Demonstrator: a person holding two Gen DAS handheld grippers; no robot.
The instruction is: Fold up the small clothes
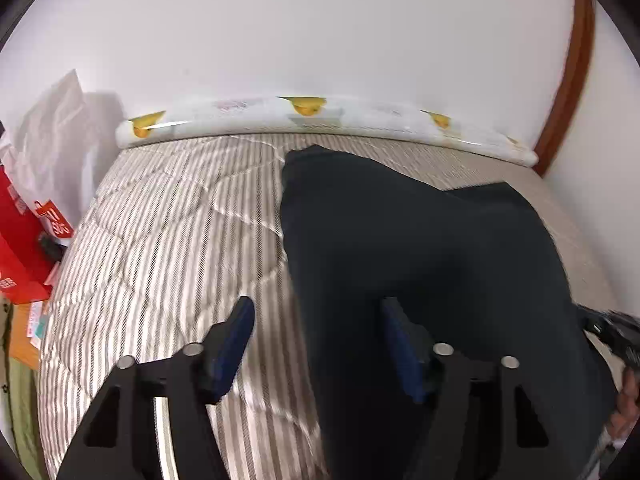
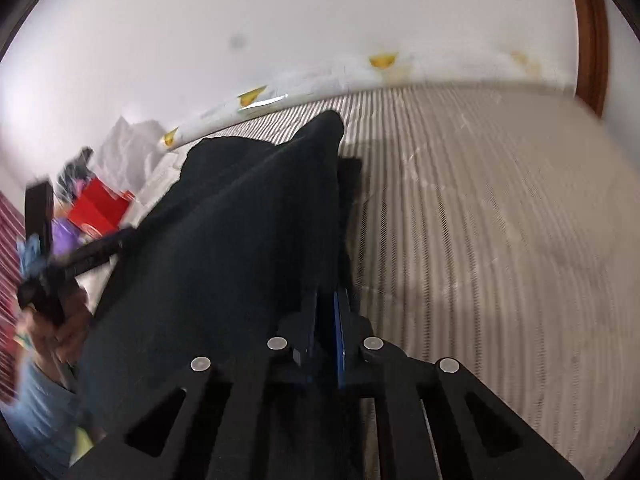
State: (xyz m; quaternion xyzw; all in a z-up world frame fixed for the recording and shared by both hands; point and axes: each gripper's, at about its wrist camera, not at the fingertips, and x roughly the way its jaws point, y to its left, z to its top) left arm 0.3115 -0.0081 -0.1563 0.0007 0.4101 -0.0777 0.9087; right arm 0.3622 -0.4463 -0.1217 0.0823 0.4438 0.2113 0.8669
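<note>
A dark navy garment [image 1: 420,248] lies on the striped bed cover [image 1: 168,232], right of centre in the left wrist view. My left gripper [image 1: 316,312] is open, its left finger over the cover and its right finger [image 1: 400,344] over the garment's near edge. In the right wrist view the same garment [image 2: 240,248] is lifted and draped to the left. My right gripper [image 2: 328,304] is shut on the garment's edge, with the cloth pinched between the blue pads.
A white rolled mat with yellow prints [image 1: 320,120] lies along the wall at the bed's far edge. Red boxes [image 1: 20,240] and a white bag [image 1: 52,128] stand left of the bed. A brown door frame [image 1: 568,80] is at the right. Striped cover [image 2: 500,220] extends to the right.
</note>
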